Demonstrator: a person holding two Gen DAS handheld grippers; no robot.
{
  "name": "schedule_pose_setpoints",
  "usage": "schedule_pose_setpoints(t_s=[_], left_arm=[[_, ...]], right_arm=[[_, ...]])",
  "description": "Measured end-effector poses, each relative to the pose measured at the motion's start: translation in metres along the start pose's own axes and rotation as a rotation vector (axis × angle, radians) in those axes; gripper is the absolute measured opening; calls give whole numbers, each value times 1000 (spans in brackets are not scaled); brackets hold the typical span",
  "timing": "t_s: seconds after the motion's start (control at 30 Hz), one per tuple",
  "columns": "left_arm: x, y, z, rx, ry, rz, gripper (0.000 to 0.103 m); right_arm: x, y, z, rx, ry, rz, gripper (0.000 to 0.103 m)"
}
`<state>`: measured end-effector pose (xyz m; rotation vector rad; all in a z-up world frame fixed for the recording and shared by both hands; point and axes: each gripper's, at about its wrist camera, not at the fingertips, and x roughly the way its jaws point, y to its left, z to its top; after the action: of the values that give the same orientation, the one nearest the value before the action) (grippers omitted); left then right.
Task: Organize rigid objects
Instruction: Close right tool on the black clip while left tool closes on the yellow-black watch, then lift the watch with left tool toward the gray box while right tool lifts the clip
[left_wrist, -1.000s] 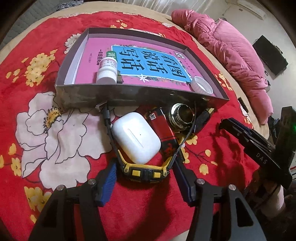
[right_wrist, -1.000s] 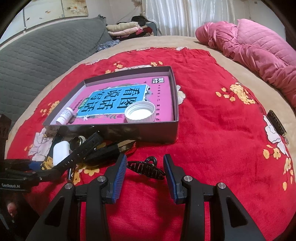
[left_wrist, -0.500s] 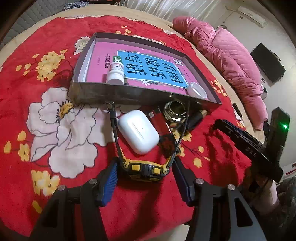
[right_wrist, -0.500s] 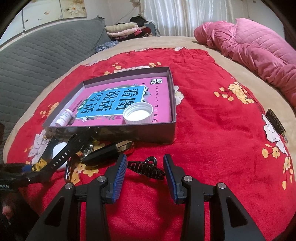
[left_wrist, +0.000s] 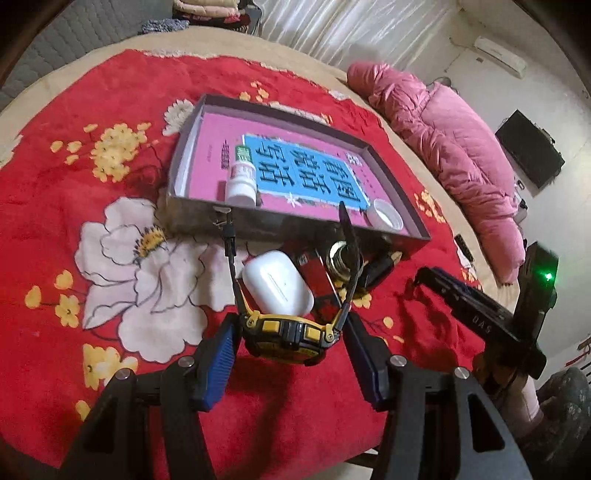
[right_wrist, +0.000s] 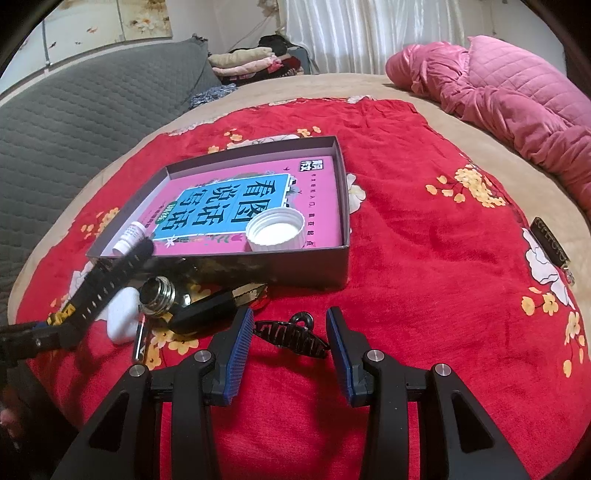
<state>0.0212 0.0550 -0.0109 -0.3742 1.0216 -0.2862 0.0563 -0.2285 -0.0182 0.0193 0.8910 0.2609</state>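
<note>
My left gripper (left_wrist: 290, 347) is shut on a black and yellow watch (left_wrist: 288, 334) and holds it raised off the red cloth, its straps hanging forward; the strap (right_wrist: 107, 280) shows in the right wrist view. Below lie a white earbud case (left_wrist: 277, 282), a dark glass bottle (left_wrist: 345, 258) and a red battery (left_wrist: 317, 273). The shallow box (left_wrist: 207, 218) holds a white pill bottle (left_wrist: 242, 182) and a white cap (left_wrist: 384, 218). My right gripper (right_wrist: 290, 336) is open around a black hair clip (right_wrist: 291, 334) lying on the cloth.
The box (right_wrist: 295, 267) has a pink and blue printed floor. A pink quilt (right_wrist: 517, 88) lies at the far right and a grey sofa (right_wrist: 74, 122) at the left. A small dark tag (right_wrist: 550, 242) lies on the cloth at the right.
My left gripper has lifted the watch off the cloth and drawn back, so its straps now hang free above the earbud case. The right gripper and the hair clip have not moved.
</note>
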Motion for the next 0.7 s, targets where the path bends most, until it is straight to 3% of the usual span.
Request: schedule_pose_setpoints(t_s=[0.7], left_arm=[[-17, -11, 10, 27, -85, 15, 57]], right_arm=[[-11, 5, 6, -3, -59, 41, 42]])
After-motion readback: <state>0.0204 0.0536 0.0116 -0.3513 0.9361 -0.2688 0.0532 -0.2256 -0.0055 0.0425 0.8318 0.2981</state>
